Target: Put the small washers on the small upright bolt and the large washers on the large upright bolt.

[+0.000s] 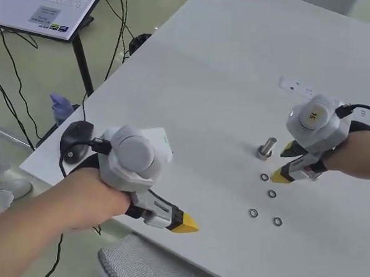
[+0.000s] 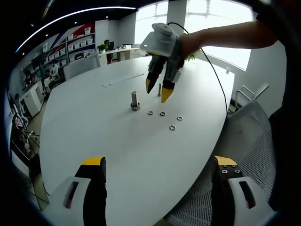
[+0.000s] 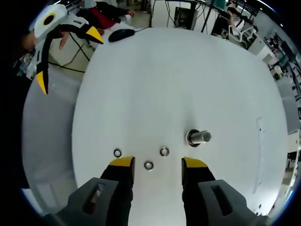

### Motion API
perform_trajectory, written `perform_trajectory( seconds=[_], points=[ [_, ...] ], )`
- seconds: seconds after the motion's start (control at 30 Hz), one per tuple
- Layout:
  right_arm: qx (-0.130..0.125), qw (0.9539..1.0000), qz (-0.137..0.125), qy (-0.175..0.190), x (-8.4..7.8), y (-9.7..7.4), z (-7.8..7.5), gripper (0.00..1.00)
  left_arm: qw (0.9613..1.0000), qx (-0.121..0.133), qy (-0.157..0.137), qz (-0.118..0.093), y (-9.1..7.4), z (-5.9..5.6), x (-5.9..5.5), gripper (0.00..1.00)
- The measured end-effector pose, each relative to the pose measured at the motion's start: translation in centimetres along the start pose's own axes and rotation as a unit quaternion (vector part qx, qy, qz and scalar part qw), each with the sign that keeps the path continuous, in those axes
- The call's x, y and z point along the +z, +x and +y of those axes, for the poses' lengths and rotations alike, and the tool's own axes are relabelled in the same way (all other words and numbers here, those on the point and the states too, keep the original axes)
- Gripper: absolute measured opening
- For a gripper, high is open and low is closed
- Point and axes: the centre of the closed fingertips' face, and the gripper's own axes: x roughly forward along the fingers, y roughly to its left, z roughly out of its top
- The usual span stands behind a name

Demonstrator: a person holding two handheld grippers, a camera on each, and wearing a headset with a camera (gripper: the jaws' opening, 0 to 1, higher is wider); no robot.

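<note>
The task looks barely begun, if begun at all. At the left, the left tongs (image 2: pixel 159 163) hang near the bench (image 1: pixel 206 84) edge, well apart from the work; their jaws stand wide and released, with nothing between them.

Further right the large bolt (image 1: pixel 266 148) stands upright on the bench. Its shank looks bare. The wider collar at its foot is most likely the bolt's own head, though a washer already sitting there cannot be ruled out at this size.

Just beside the bolt, toward the person, four washers (image 1: pixel 272 194) lie flat on the bench in a loose cluster, each apart from the others. None is threaded on anything. They look much alike, so small and large cannot be told apart here.

At the right, the right tongs (image 3: pixel 158 163) hover over that cluster, jaws parted and empty, tips pointing down beside the washer nearest the large bolt. No washer is gripped.

In the left gripper view a thin upright pin, probably the small bolt (image 2: pixel 159 88), shows beyond the washers, in the gap between the right tongs' jaws; it carries nothing that can be made out.

So, as a judgement: all four washers are yet to be picked up, sorted by size and dropped over their bolts, and the first pick seems about to start.
</note>
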Motion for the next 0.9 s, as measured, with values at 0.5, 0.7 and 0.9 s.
perform_trajectory(
  seconds=[0.5, 0.7, 0.9],
  points=[
    [-0.006, 0.9999, -0.002, 0.014, -0.3, 2.1, -0.7, 0.38, 1.0000, -0.007, 0.001, 0.002, 0.2, 0.3, 0.1, 0.93],
    [-0.007, 0.9998, 0.005, 0.019, -0.7, 3.8, -1.1, 0.37, 1.0000, -0.007, 0.002, 0.004, 0.0, 0.9, -0.2, 0.92],
    [-0.009, 0.9998, 0.012, 0.015, -1.1, 5.2, -1.5, 0.35, 0.9999, -0.009, 0.002, 0.007, 0.0, 1.3, -0.4, 0.92]
  ],
)
